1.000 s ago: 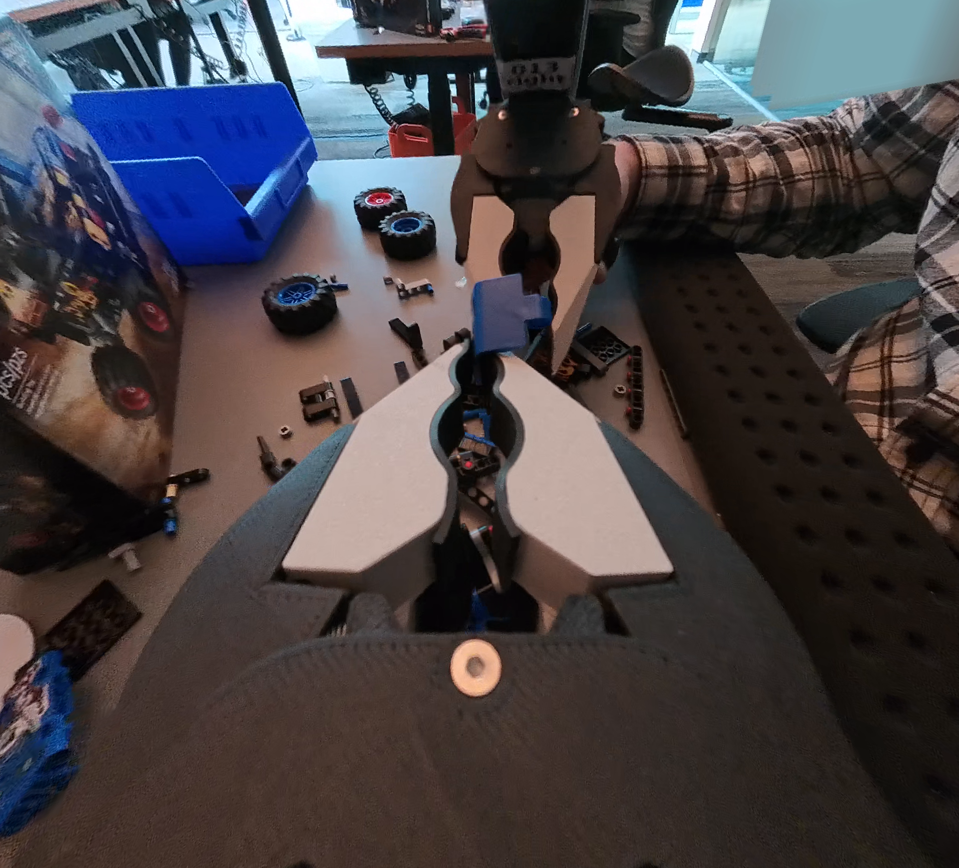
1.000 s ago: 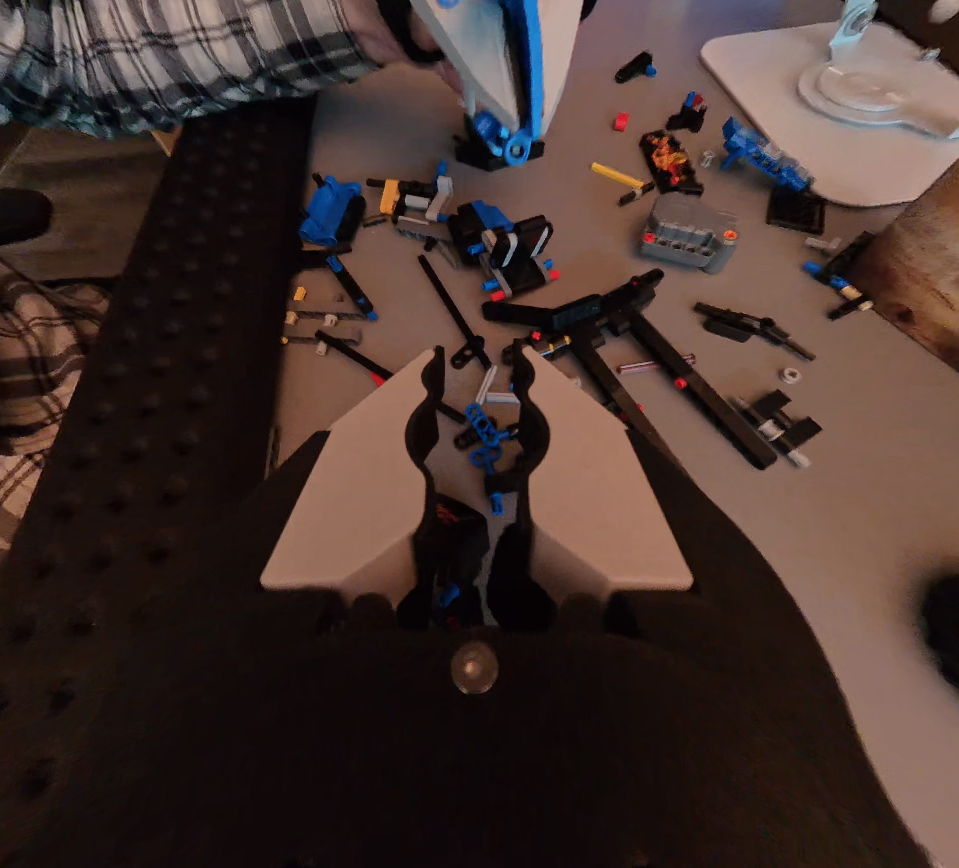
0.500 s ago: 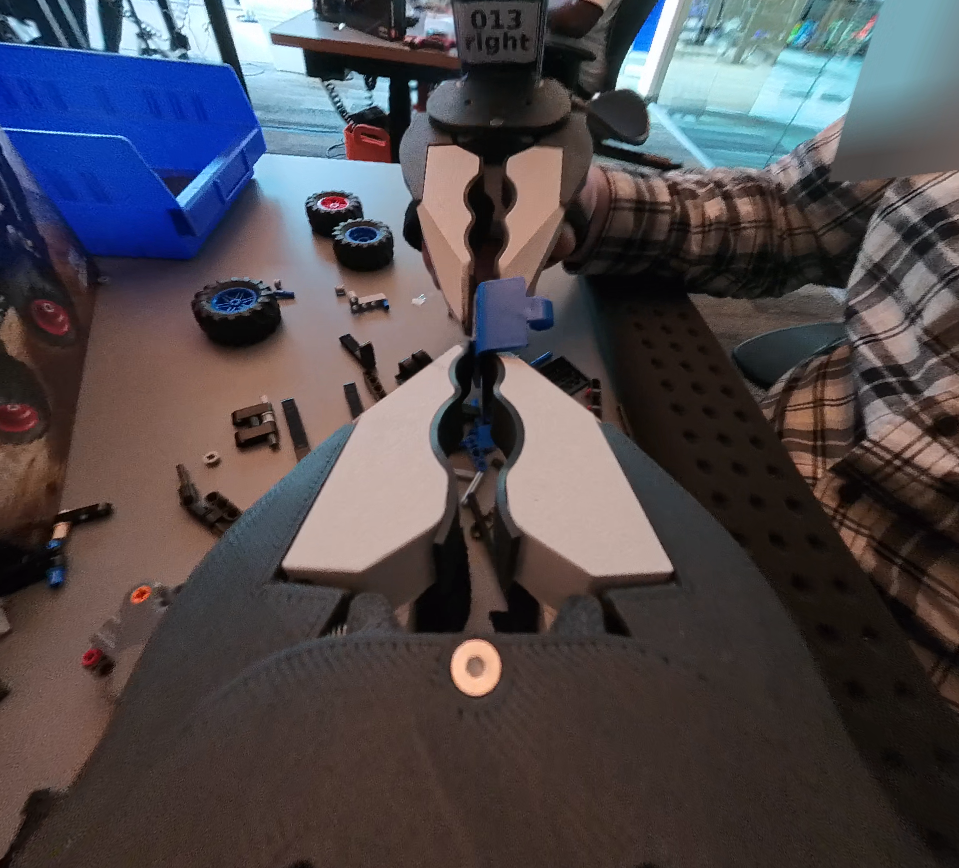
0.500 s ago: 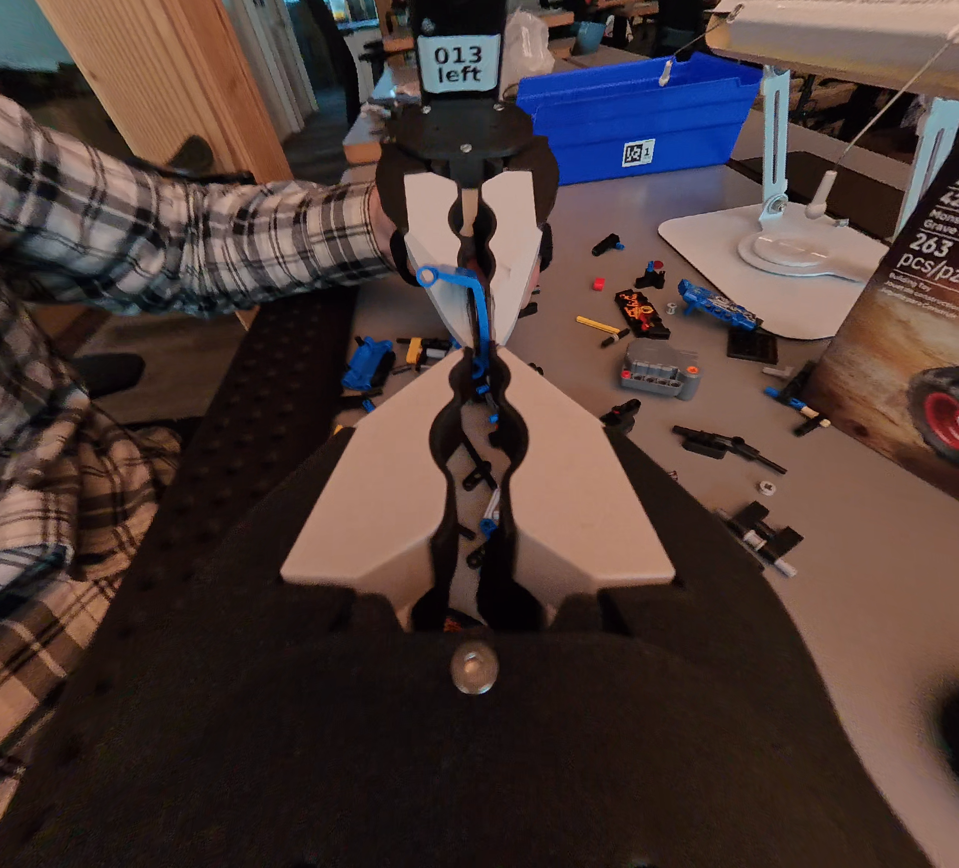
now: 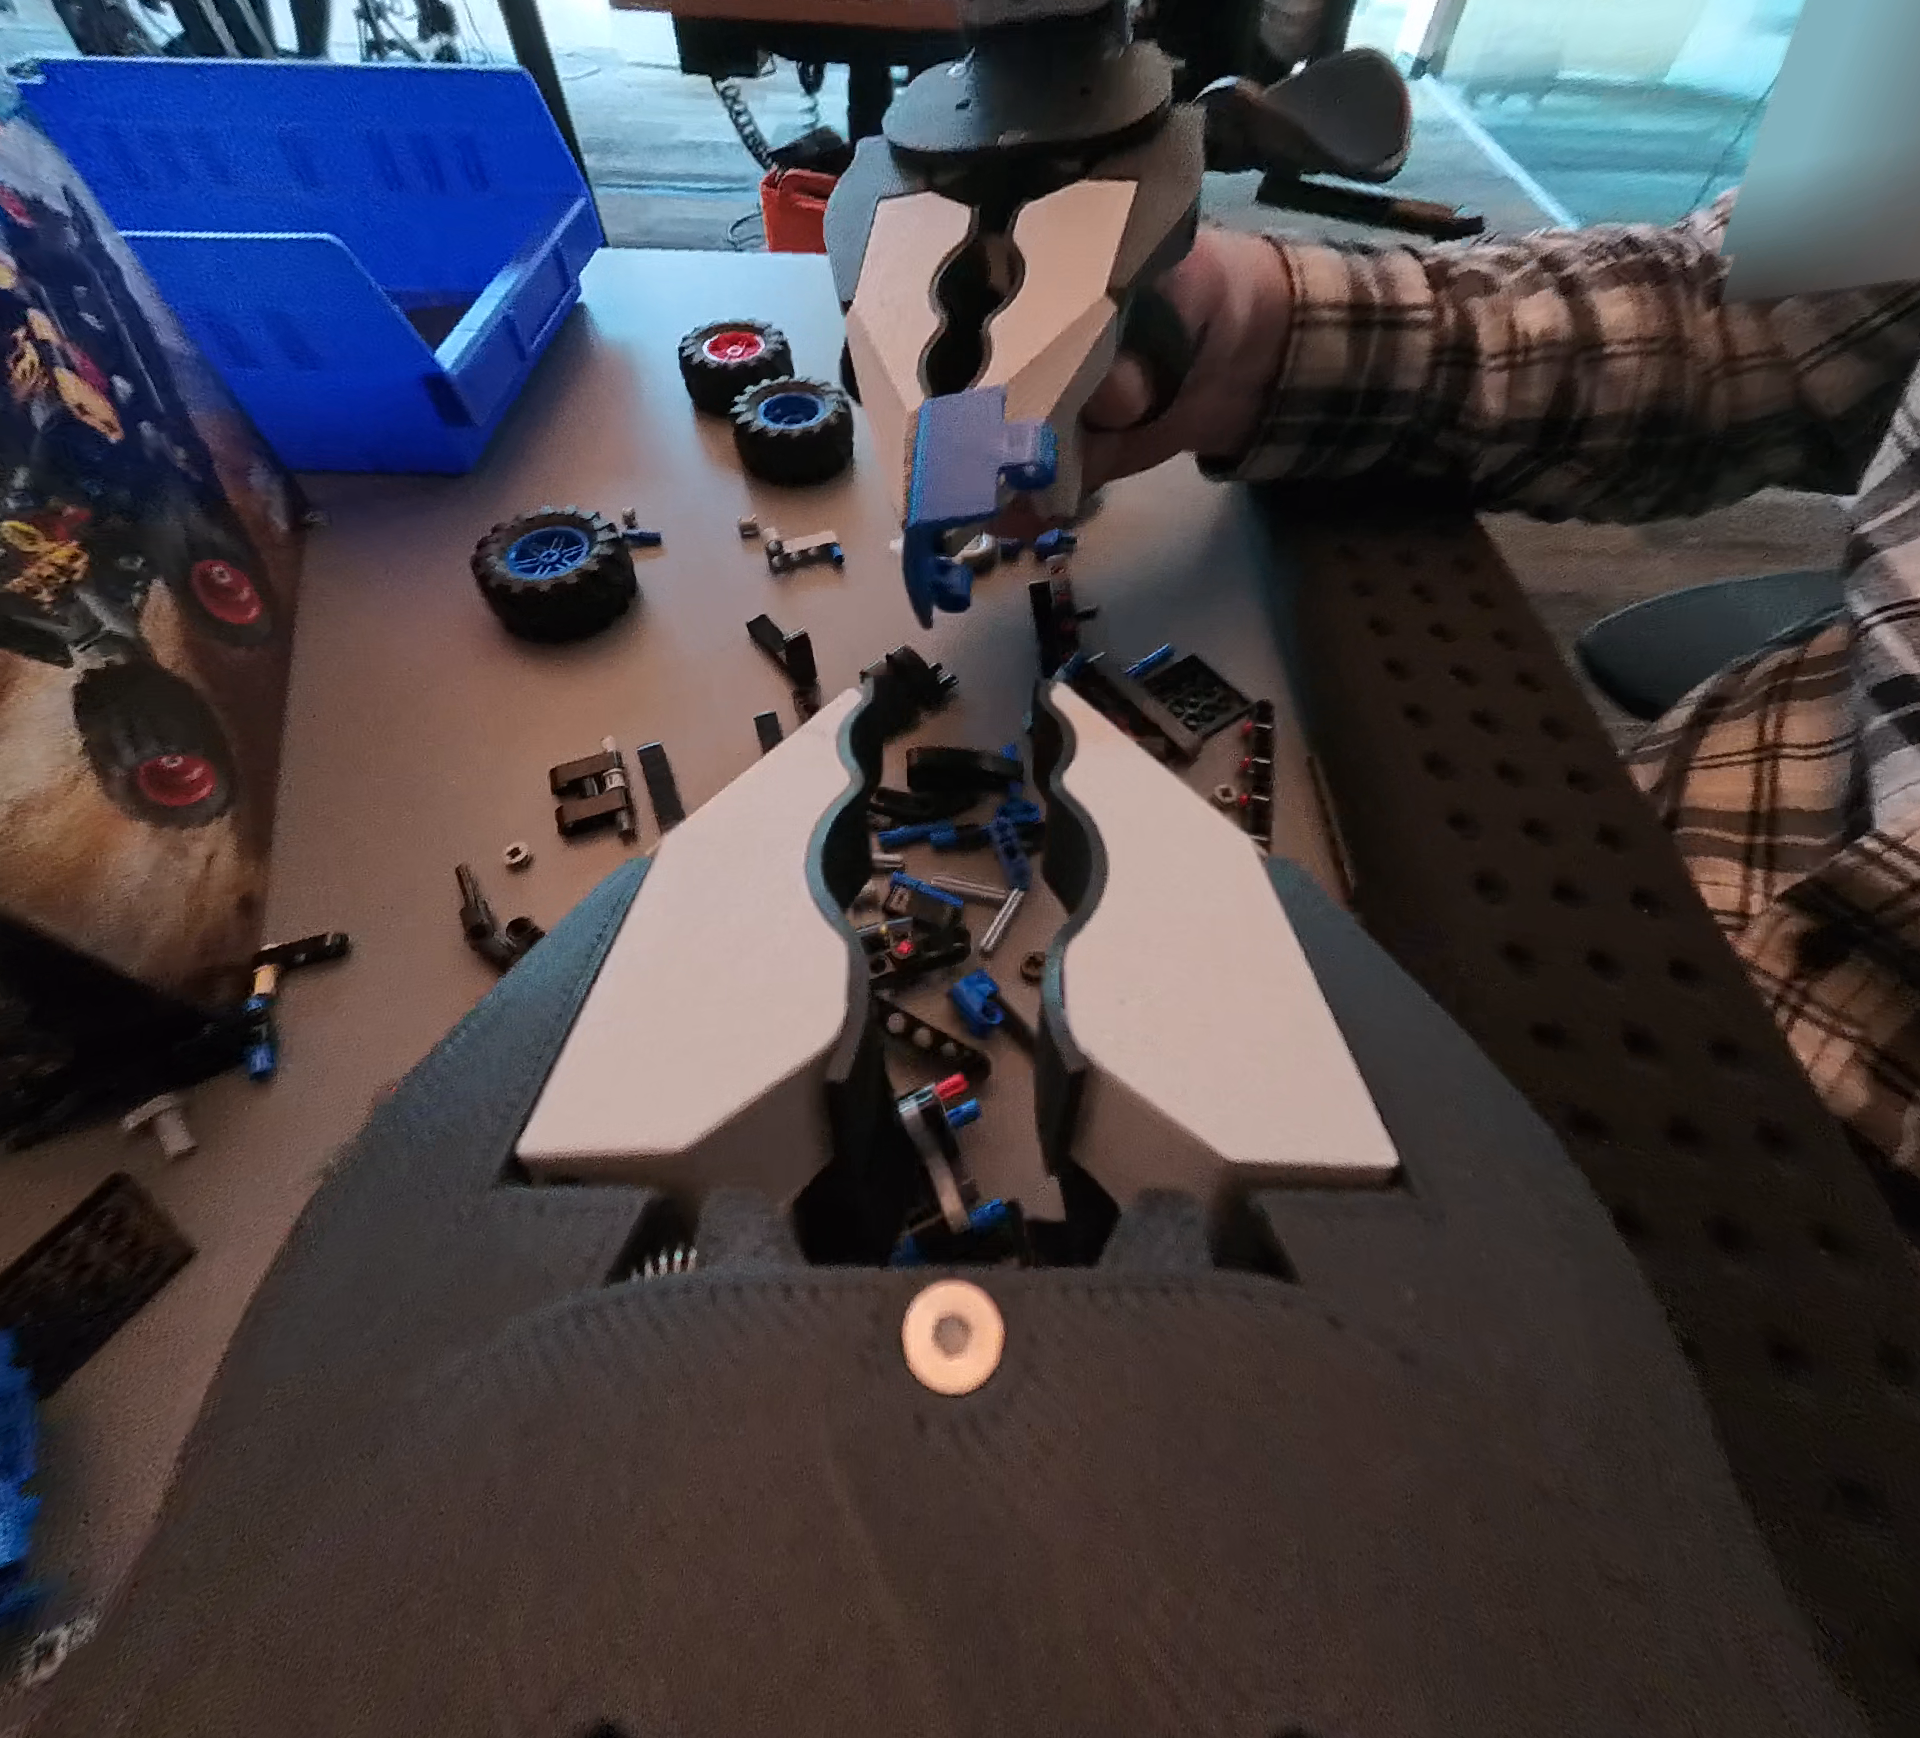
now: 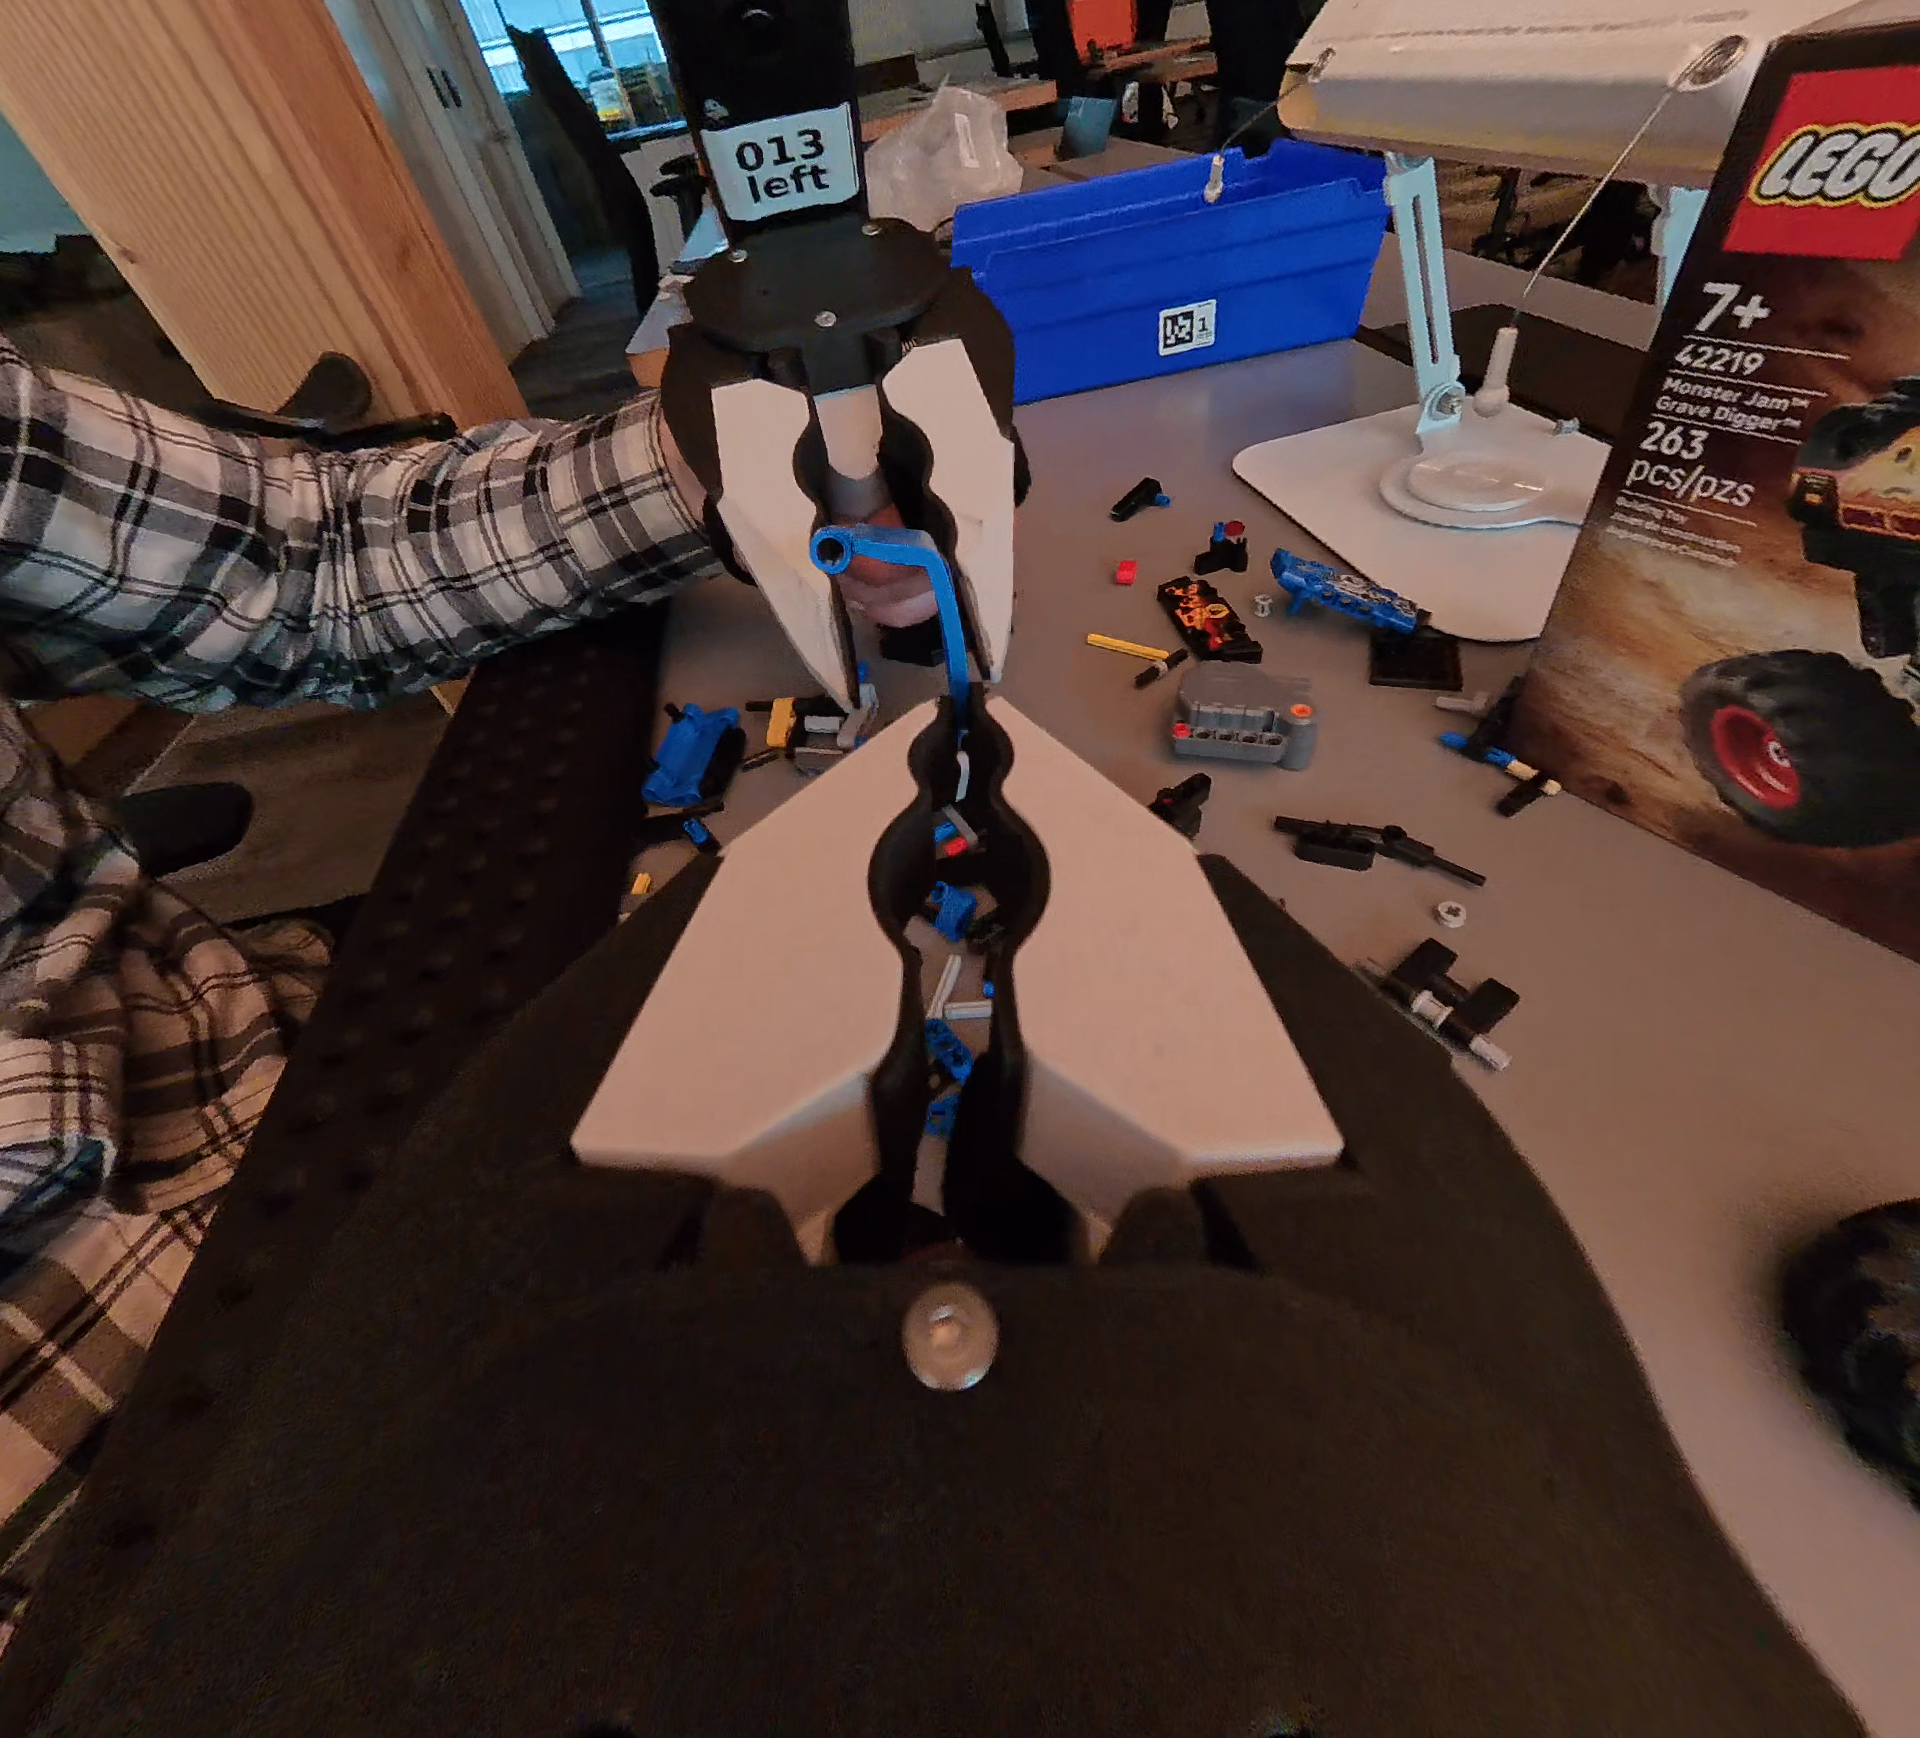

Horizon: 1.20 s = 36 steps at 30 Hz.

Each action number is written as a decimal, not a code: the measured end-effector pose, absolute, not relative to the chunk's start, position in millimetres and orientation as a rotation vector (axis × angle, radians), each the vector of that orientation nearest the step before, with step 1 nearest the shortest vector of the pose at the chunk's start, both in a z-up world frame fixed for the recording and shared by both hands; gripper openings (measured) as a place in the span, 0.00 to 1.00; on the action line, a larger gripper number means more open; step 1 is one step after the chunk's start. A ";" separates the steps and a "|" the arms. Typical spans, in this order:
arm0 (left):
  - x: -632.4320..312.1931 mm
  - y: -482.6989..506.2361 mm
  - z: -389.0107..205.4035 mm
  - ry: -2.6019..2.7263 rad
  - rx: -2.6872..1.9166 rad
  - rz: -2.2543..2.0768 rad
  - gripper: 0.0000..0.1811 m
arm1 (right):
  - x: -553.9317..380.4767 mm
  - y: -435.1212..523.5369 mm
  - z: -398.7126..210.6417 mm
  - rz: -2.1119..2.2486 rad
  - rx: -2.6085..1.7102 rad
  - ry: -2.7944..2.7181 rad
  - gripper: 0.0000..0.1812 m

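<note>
A blue curved toy piece (image 5: 956,483) hangs in the air between my two grippers. My right gripper (image 6: 961,712) is shut on its lower end, and the piece (image 6: 940,608) rises from the tips towards my left gripper (image 6: 920,680). My left gripper (image 5: 951,701) is open and empty. In the right wrist view its jaws stand on either side of the piece, and I cannot tell whether they touch it. In the left wrist view my right gripper (image 5: 982,441) faces me and holds the piece above the grey table (image 5: 416,753).
Many small black and blue parts (image 5: 935,857) lie below the grippers. Three wheels (image 5: 556,561) and a blue bin (image 5: 312,234) stand far left. A toy set box (image 6: 1766,545), white stand base (image 6: 1455,504) and grey block (image 6: 1242,717) are nearby. A black perforated mat (image 5: 1507,805) runs along the table edge. Both grippers' tips are close together, under 4 cm apart.
My left gripper was shut on the blue piece and has opened and let it go. My right gripper has shut on it and the two have drawn slightly apart.
</note>
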<state>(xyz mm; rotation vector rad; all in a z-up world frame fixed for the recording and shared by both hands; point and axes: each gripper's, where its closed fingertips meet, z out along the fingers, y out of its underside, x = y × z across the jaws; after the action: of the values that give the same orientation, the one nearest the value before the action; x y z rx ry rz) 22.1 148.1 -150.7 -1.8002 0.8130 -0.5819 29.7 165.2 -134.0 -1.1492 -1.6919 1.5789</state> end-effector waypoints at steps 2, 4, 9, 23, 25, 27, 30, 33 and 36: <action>22.5 148.6 -156.8 0.836 -1.830 -0.545 0.14 | 30.5 163.5 -135.3 1.592 -1.156 -1.703 0.00; 16.2 151.5 -162.9 0.865 -1.860 -0.436 0.15 | 31.8 162.8 -139.9 1.615 -1.185 -1.725 0.00; -17.5 145.1 -175.7 0.911 -1.973 -0.240 0.15 | 38.0 174.9 -176.3 1.339 -1.265 -1.889 0.00; -39.8 116.4 -231.4 1.076 -2.246 -0.147 0.20 | 41.2 154.6 -202.8 0.930 -1.167 -2.184 0.13; -36.4 117.0 -234.5 1.090 -2.251 -0.148 0.20 | 33.7 143.9 -205.1 0.915 -1.140 -2.229 0.13; -35.2 120.1 -236.1 1.092 -2.248 -0.131 0.17 | 27.4 131.8 -210.9 0.891 -1.106 -2.293 0.12; -44.4 124.8 -236.6 1.068 -2.265 -0.066 0.17 | 16.6 121.3 -225.0 0.811 -1.079 -2.371 0.12; -53.9 125.8 -239.4 1.047 -2.289 -0.027 0.20 | 7.7 118.8 -244.2 0.742 -1.115 -2.433 0.12; -56.4 126.8 -236.4 1.038 -2.280 -0.005 0.23 | 2.2 119.1 -257.3 0.725 -1.175 -2.458 0.08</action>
<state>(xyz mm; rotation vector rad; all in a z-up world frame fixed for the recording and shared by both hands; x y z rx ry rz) -56.4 126.8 -236.4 -2.2802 1.0377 -0.0053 2.2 119.1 -257.3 -1.1747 -2.4580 0.7250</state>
